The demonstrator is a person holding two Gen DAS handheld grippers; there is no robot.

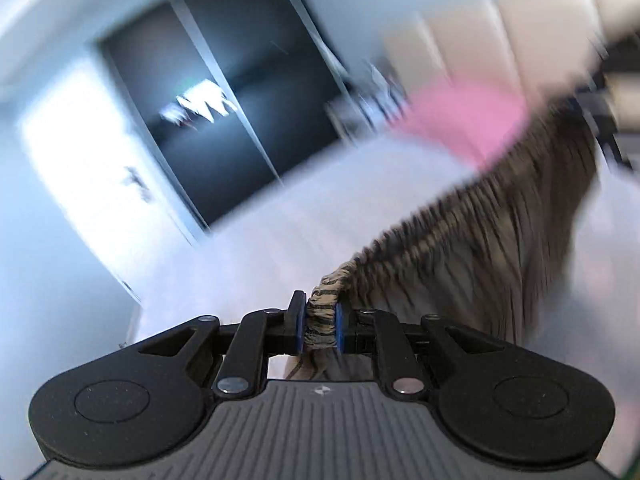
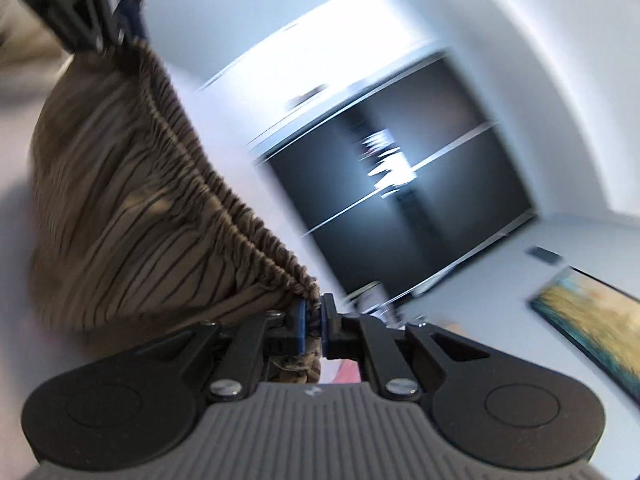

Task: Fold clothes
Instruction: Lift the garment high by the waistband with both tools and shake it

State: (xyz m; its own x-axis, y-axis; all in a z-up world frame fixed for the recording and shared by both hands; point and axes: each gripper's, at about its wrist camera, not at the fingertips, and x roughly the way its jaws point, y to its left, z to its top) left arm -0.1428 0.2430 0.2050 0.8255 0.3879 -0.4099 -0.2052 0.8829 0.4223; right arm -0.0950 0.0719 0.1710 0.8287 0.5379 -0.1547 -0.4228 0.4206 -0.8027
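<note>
A brown striped garment with an elastic waistband (image 1: 472,236) hangs stretched in the air between the two grippers. My left gripper (image 1: 320,326) is shut on one end of the waistband. My right gripper (image 2: 314,326) is shut on the other end of the same garment (image 2: 132,208). The left gripper also shows in the right wrist view (image 2: 108,12) at the top left, holding the far end. Both views are motion-blurred.
A white surface (image 1: 280,232) lies below the garment, with a pink item (image 1: 468,120) on it. A dark sliding window (image 1: 224,112) and a white door (image 1: 92,168) are behind. A framed picture (image 2: 592,320) hangs on the wall at right.
</note>
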